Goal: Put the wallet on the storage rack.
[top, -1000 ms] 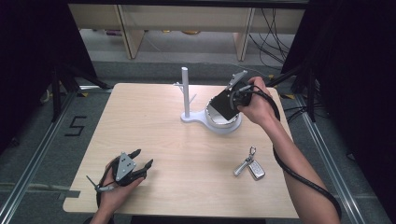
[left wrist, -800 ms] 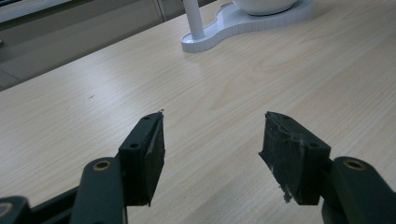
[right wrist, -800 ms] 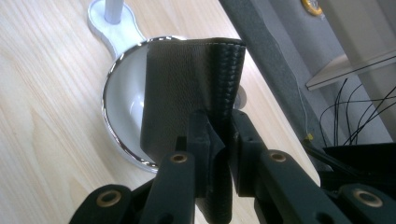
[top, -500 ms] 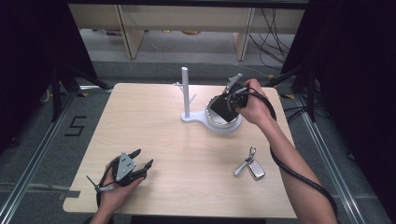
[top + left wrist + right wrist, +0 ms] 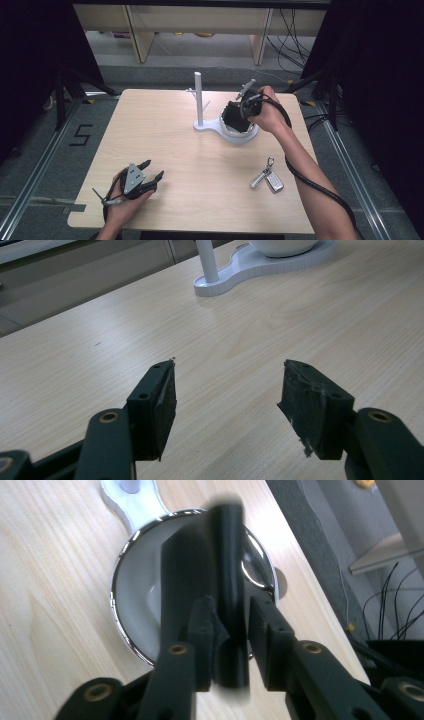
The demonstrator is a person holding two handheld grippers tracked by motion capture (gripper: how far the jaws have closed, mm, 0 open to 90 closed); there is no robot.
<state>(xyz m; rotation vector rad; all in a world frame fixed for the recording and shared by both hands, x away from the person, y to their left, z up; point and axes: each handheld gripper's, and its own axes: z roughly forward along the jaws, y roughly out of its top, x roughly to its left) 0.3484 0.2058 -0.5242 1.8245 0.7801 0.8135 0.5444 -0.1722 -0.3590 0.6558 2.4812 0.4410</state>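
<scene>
My right gripper [image 5: 227, 630] pinches a black wallet [image 5: 220, 575] edge-on, directly above the white dish [image 5: 135, 605] beneath its jaws. I judge this the placing step: lower, then release. My left gripper [image 5: 225, 400] rests spread (idle) on the table [image 5: 250, 330].

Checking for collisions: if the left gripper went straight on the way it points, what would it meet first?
Probably the white stand; bare table lies before the open left gripper, though depth is unclear.
</scene>
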